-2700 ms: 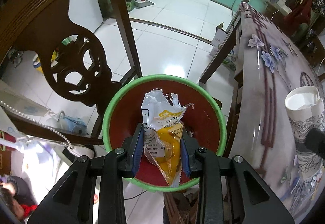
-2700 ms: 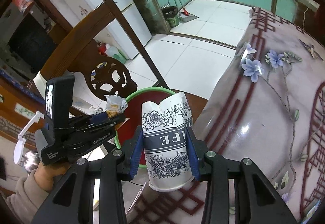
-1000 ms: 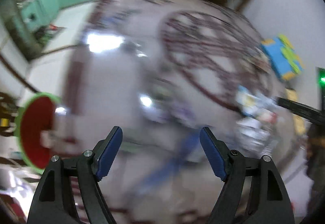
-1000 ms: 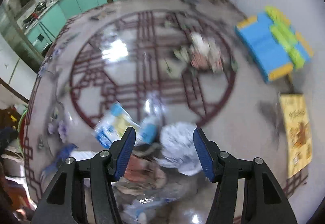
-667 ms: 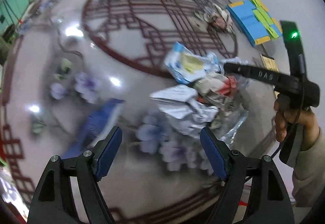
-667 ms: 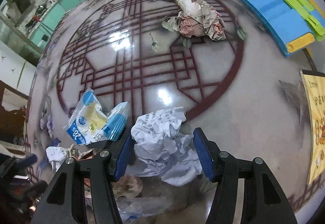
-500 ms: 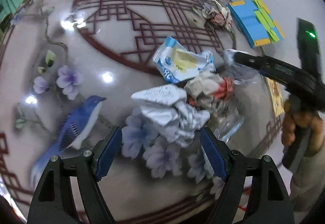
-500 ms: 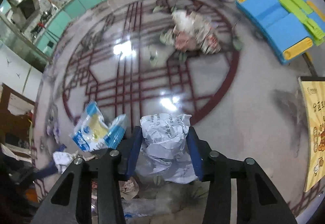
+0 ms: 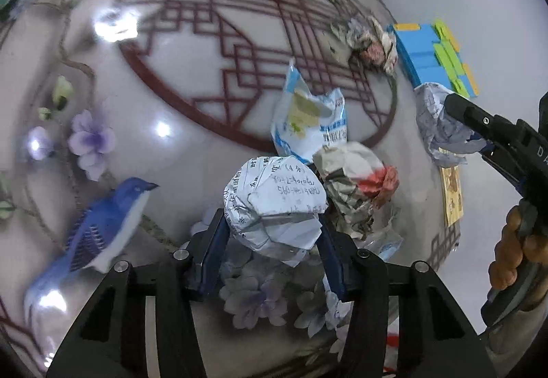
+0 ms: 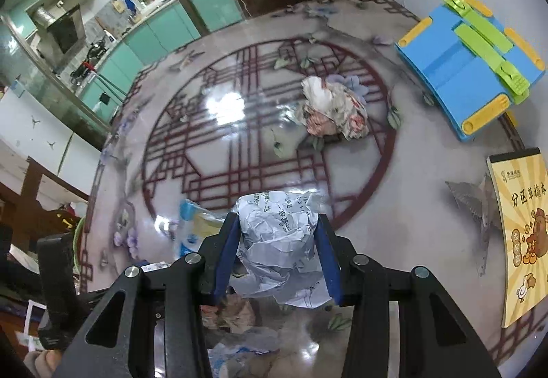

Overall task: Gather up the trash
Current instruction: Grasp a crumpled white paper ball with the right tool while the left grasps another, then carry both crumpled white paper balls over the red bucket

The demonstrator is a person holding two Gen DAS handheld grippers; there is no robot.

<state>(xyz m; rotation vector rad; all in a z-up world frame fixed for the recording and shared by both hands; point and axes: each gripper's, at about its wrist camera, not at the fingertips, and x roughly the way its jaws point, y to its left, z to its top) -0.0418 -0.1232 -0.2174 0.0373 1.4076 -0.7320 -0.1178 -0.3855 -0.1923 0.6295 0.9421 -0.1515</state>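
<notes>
Trash lies in a heap on the glossy patterned table (image 9: 171,70). My left gripper (image 9: 272,220) points steeply down; its jaws are closing, with both blue pads against a crumpled white paper ball (image 9: 274,186) with handwriting on it. Behind the ball lie a blue-and-white snack wrapper (image 9: 308,124), a crumpled red-printed paper (image 9: 356,186) and clear plastic (image 9: 380,237). My right gripper (image 10: 277,220) is shut on another crumpled paper wad (image 10: 277,258), held above the table. The left wrist view shows that wad (image 9: 435,124) at the right. A floral crumpled paper (image 10: 334,111) lies farther back.
A blue and green folded plastic stand (image 10: 462,70) and a yellow notepad (image 10: 520,234) lie along the table's right side by the wall. A green bin rim (image 10: 80,230) and a wooden chair (image 10: 41,179) show past the left edge. A hand (image 9: 513,248) holds the right gripper.
The left gripper swung from the bin to the table, sank over the paper ball and closed on it. The right gripper closed on its paper wad and lifted it.
</notes>
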